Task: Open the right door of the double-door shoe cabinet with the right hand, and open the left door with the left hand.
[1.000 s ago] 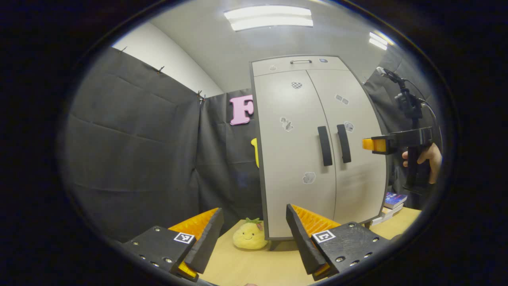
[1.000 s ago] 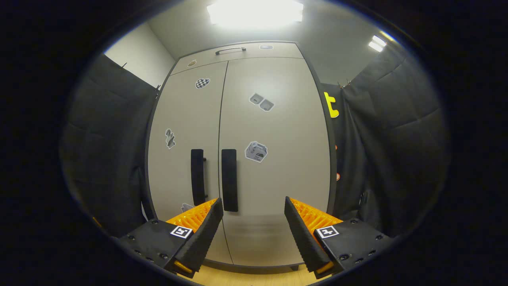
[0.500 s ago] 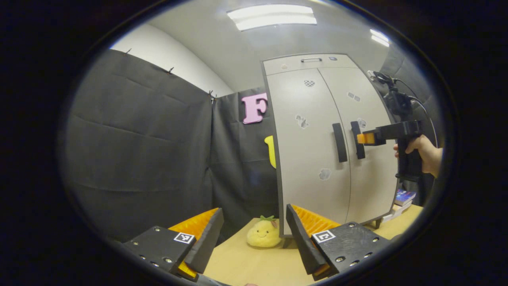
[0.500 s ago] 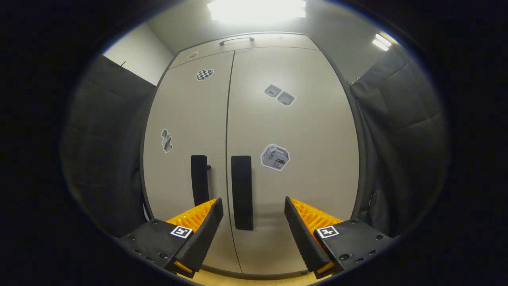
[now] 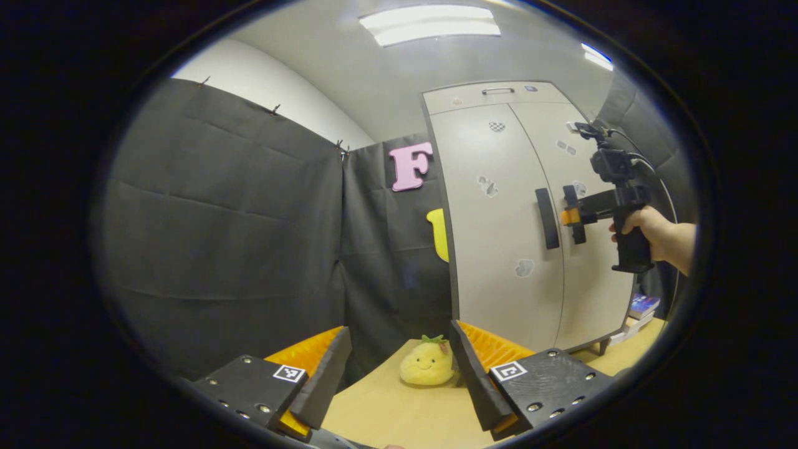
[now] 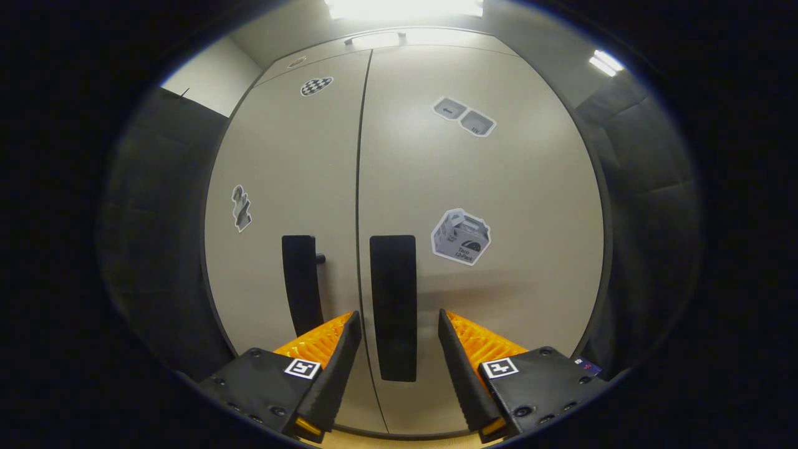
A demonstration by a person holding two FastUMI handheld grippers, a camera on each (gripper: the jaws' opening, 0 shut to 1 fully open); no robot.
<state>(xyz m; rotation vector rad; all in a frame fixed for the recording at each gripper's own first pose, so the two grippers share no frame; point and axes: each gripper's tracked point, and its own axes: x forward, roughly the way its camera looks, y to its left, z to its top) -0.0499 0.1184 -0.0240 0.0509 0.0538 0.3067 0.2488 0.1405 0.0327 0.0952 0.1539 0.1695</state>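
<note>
Straddling the right door handle (image 6: 393, 305) with jaws apart, the right gripper (image 6: 394, 349) faces the shoe cabinet (image 6: 511, 187). Left gripper (image 5: 399, 368) hangs wide open above a plush lemon toy (image 5: 426, 364) on the table (image 5: 386, 411); books (image 5: 637, 310) lie beside the cabinet.

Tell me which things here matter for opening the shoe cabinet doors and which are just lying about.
For the job:
- shoe cabinet, both doors closed
- right door handle, between the open right claw fingers
- left door handle
- left claw, open, away from the cabinet

Lying about:
- yellow plush toy on the table
- stacked books beside the cabinet
</note>
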